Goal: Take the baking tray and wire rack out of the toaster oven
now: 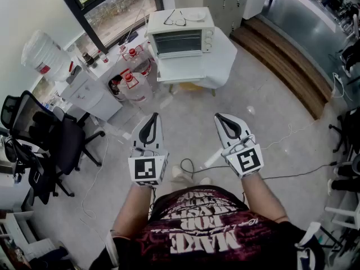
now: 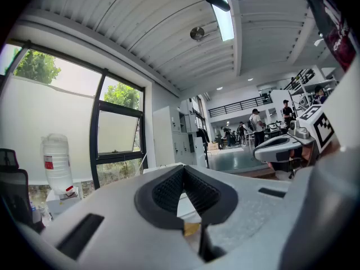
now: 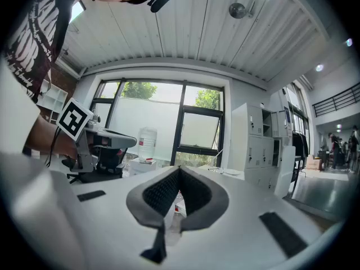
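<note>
The left gripper (image 1: 152, 118) and right gripper (image 1: 221, 118) are both pressed together and empty, well apart from the oven (image 1: 180, 38) on the table (image 1: 222, 61); its door looks closed, tray and rack unseen; floor cables (image 1: 188, 165) could trip; a jolted oven could shed the glasses (image 1: 175, 20).

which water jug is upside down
The water jug at far left by the window: its neck points down. The jugs beside the white table stand on the floor, red caps up.
</note>
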{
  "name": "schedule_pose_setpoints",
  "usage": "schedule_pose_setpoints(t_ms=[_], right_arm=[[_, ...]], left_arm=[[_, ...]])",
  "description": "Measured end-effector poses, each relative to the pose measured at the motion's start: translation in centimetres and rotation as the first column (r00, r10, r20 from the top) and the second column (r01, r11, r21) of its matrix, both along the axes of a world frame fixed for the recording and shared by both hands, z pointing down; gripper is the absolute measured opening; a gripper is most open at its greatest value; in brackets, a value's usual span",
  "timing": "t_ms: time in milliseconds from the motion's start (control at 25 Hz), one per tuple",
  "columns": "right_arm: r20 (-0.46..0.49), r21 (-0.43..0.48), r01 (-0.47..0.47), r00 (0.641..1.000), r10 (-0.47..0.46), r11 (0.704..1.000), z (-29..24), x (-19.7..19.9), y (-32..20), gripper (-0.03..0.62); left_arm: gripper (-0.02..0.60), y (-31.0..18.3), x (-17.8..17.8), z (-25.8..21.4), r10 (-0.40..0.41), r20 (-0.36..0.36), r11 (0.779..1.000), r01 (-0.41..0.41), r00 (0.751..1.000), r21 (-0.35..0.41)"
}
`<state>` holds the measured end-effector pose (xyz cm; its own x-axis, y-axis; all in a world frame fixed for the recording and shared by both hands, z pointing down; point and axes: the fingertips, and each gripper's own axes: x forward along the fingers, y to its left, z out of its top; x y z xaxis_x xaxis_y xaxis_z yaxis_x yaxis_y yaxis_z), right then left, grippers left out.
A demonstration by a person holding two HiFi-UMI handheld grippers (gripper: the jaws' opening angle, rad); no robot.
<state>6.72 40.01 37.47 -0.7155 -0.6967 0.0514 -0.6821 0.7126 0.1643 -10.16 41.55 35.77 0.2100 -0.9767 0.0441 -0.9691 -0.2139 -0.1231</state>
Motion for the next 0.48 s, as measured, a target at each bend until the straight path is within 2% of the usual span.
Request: schedule_pose_setpoints(t_ms=[200,480], right_arm=[[-0.016,-0.021,-0.013,1.000,0.012,1.000,0.8,-1.7,-1.0,0.002],[-0.010,-0.022,-0.057,0.998,0.057,0.998,0.6,-3.6,-3.1,0.003]], left_arm=[[0.006,-1.1,-1.7,0.6,0.014,0.000,1.000,-0.014,1.000,-0.006],[0.006,-3.1,-6.3,1.0,-0.002,-0.026,1.000,0.001,1.000,-0.014]])
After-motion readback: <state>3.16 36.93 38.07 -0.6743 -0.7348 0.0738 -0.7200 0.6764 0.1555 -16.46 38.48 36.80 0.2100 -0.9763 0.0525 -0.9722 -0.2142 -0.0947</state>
